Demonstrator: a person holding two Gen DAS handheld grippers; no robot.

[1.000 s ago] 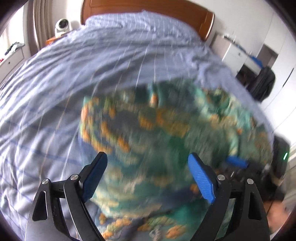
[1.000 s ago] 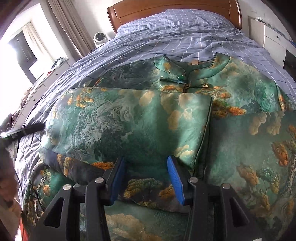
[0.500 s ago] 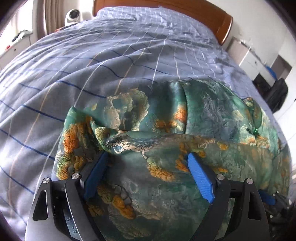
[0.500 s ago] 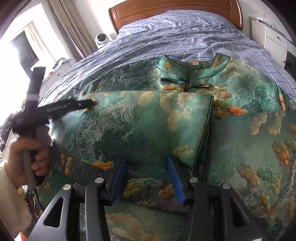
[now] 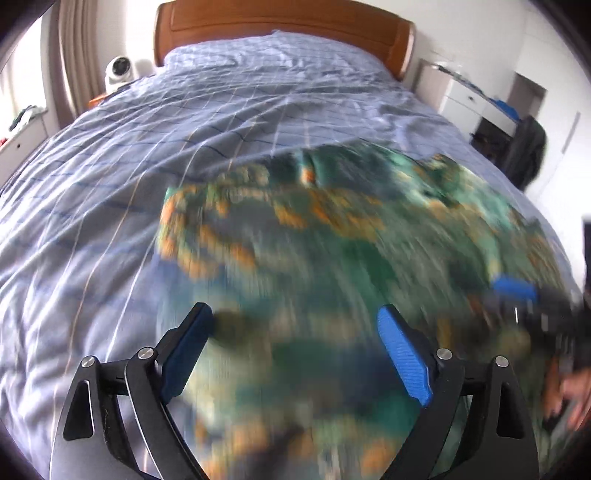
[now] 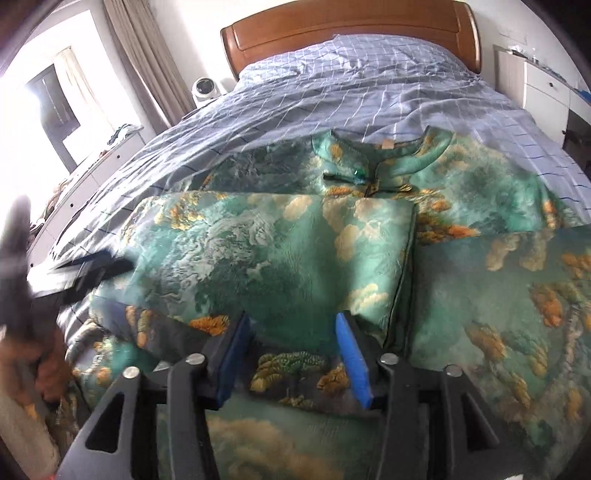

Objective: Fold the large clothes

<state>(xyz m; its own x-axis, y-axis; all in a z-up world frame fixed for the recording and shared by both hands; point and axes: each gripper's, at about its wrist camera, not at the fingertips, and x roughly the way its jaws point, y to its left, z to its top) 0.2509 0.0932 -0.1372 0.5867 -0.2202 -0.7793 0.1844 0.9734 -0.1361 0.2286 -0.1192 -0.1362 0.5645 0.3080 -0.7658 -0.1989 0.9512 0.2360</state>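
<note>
A large green garment with orange and cream cloud patterns lies on the bed, collar toward the headboard, a panel folded across its front. It shows blurred in the left wrist view. My left gripper is open and empty above the garment's left part. It shows blurred at the left edge of the right wrist view. My right gripper is open, its jaws either side of the folded panel's lower edge, holding nothing. It appears at the right of the left wrist view.
The bed has a blue checked cover and a wooden headboard. A white fan stands left of the bed. White drawers stand at the right. A low white cabinet runs along the left.
My left gripper has pulled back and up from the garment's left edge, and its view is blurred with motion. My right gripper has stayed in place.
</note>
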